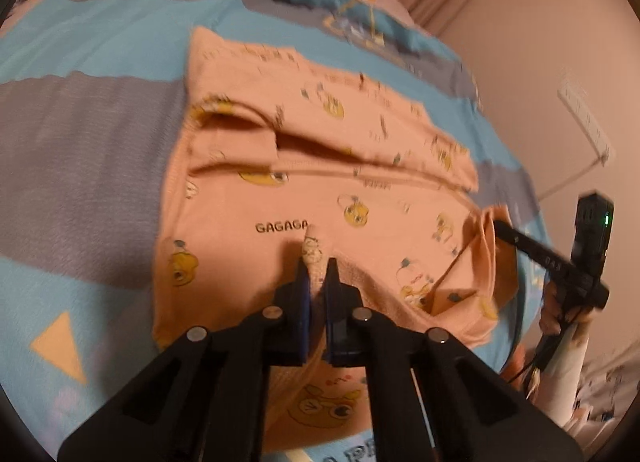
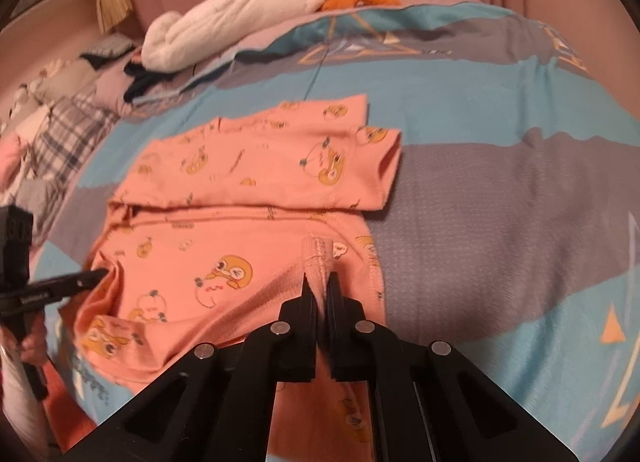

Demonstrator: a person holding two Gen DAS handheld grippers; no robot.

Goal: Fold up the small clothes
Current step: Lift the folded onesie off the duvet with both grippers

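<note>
Left gripper point(image 1: 317, 271) clamps a pinched ridge of the pink cartoon-print garment point(image 1: 320, 190) — right gripper point(image 2: 319, 282) is clenched on its ribbed hem too. The garment lies partly folded on the blue-and-grey bedspread point(image 2: 500, 190), white plush toy point(image 2: 224, 18) beyond it.

My right tool point(image 2: 321, 282) pinches a bunched edge of the pink shirt point(image 2: 240, 190), which lies spread ahead of it on the bed point(image 2: 500, 182). To my left, the other tool point(image 2: 98, 273) grips the shirt's far edge. White cloth point(image 2: 224, 26) lies well beyond.
</note>
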